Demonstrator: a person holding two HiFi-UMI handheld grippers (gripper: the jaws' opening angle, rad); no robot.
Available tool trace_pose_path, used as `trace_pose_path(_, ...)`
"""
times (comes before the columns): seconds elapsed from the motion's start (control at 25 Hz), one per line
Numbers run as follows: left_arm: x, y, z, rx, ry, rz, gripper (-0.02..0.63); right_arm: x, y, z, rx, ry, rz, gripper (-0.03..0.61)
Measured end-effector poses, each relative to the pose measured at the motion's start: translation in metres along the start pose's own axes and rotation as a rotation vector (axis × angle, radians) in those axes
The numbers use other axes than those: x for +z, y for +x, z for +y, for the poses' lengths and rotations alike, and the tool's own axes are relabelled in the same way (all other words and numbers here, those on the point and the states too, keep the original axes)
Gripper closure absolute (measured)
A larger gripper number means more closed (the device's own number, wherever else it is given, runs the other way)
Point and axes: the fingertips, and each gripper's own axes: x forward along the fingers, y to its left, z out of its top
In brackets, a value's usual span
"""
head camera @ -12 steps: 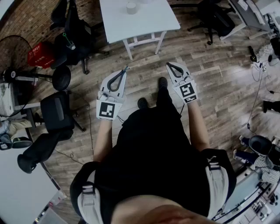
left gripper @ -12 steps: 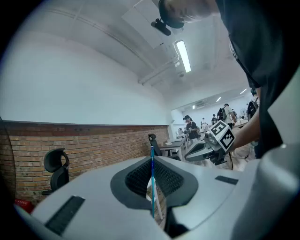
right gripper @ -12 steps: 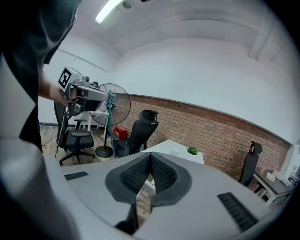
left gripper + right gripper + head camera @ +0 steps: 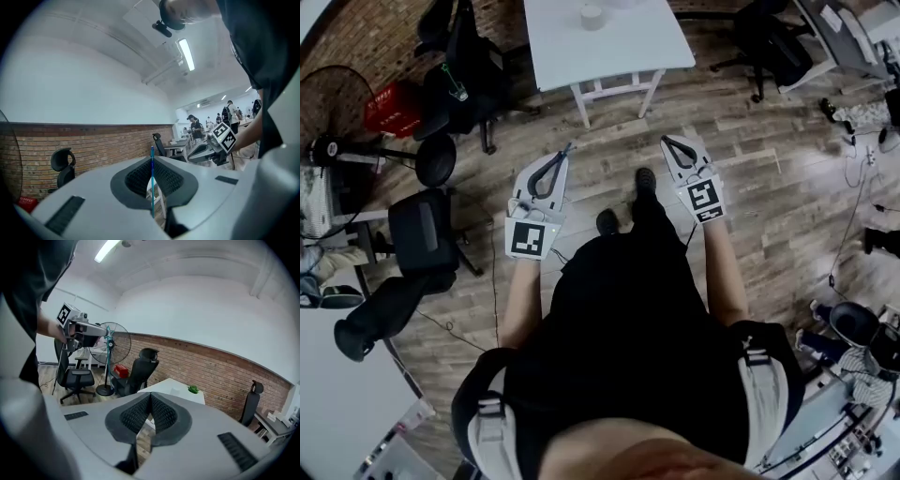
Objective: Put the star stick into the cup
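The left tool (image 4: pixel 562 157) is gripping the star stick (image 4: pixel 152 197), its jaws closed tight on the thin blue shaft, which is standing upright across them with its ends poking out above and below. The right tool (image 4: pixel 667 142) is also closed, with nothing in it. The cup (image 4: pixel 592 16) is standing on the white worktop (image 4: pixel 619 47), straight ahead and well apart from both tools, a little more on the side of the left one, so I think this hand is going to carry the stick forward and lower it end first. Compared with the earlier picture, both tools are keeping their places, while the worktop is sitting slightly more to the right.
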Motion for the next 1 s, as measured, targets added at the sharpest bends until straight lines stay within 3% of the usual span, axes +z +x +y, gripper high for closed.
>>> trace_pose_path(0.28,-0.003,0.004,0.012,0.034,0.006,0.007,0.586,-0.001,0.011,-0.005,0.011,-0.007,-0.008,0.580)
trace_pose_path(0.6,0.009,0.046,0.022,0.067,0.030,0.008,0.586,-0.002,0.029,-0.049,0.017,-0.014,-0.009,0.580)
trace_pose_path(1.0,0.017,0.099,0.041,0.112,0.026,0.026,0.587,-0.003,0.072,-0.084,0.106,-0.035,-0.001,0.580)
